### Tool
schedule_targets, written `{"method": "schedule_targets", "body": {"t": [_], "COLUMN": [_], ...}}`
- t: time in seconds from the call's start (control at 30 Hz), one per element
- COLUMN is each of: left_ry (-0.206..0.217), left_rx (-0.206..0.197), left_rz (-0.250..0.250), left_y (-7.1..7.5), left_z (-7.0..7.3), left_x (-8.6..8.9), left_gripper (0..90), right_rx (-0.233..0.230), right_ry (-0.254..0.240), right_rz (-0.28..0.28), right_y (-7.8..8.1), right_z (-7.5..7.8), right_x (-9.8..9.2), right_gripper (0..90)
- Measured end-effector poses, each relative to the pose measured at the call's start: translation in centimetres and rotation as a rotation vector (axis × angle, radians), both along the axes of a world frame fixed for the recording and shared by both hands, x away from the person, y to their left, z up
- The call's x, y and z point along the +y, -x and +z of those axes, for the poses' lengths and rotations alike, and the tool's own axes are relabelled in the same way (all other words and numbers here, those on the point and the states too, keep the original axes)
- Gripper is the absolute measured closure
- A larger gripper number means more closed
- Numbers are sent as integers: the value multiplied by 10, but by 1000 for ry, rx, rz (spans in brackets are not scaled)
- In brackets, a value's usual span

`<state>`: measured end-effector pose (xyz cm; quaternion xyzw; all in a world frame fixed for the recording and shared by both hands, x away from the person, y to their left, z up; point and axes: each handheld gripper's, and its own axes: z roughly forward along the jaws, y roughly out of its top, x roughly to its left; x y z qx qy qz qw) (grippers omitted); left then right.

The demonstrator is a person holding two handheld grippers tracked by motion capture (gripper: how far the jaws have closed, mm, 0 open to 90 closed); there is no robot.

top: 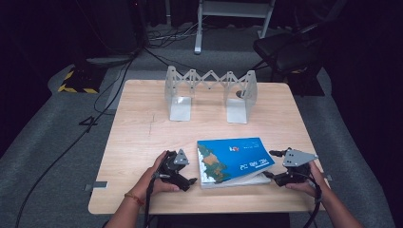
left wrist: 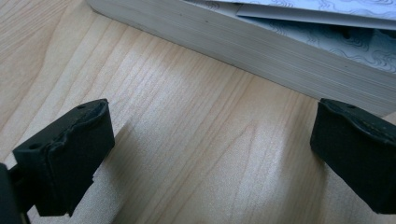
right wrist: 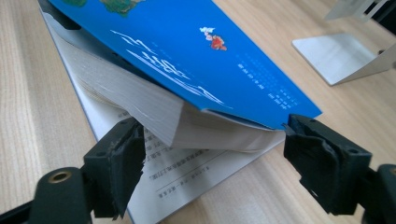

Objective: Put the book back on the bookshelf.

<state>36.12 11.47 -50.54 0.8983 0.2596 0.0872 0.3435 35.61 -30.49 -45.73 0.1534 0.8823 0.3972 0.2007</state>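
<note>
Lying flat — blue book (top: pixel 235 160), cover seemingly lifted

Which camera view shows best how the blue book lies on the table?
The high view: the whole blue book lies flat, between both hands. The right gripper view shows one lifted corner with fanned pages; the left gripper view shows its page edge.

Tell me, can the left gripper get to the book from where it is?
Probably yes. The left gripper sits open just beside the book, and bare table lies between its jaws and the page edge, with nothing in the way.
</note>
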Motion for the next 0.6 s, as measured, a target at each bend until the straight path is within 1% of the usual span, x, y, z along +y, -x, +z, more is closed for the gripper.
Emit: {"method": "schedule_targets", "body": {"t": [0.03,0.1,0.17,0.2,0.23,0.27,0.3,0.33,0.37,0.4,0.47,0.5,0.53,0.57,0.6], "left_ry": [0,0,0,-1,-1,-1,-1,-1,-1,-2,-2,-1,-2,-2,-2], "left_rx": [0,-1,0,-1,-1,-1,-1,-1,-1,-1,-1,-1,-1,-2,-2], "left_rz": [0,0,0,-1,-1,-1,-1,-2,-2,-3,-5,-5,-5,-5,-5], "left_y": [0,0,0,0,0,0,0,0,0,0,-1,-1,-1,-1,-1], "left_z": [0,0,0,0,0,0,0,0,0,0,0,0,0,0,0], "left_x": [0,0,0,0,0,0,0,0,0,0,0,0,0,0,0], "left_gripper": [2,2,2,2,2,2,2,2,2,2,2,2,2,2,3], "right_rx": [1,-21,-29,-45,-45,-54,-71,-84,-84,-91,-91,-95,-102,-102,-113], "right_ry": [2,15,19,22,22,31,38,48,48,64,66,83,104,104,105], "right_rz": [-1,8,13,27,27,39,75,88,88,116,123,140,164,164,169], "right_y": [0,1,0,1,1,0,1,1,1,0,0,0,2,2,2], "right_z": [0,2,2,3,3,4,5,5,5,6,6,5,4,4,3], "right_x": [0,2,2,2,2,3,3,3,3,3,2,2,2,2,2], "right_gripper": [218,222,222,235,235,259,299,313,313,336,350,374,429,429,438]}}
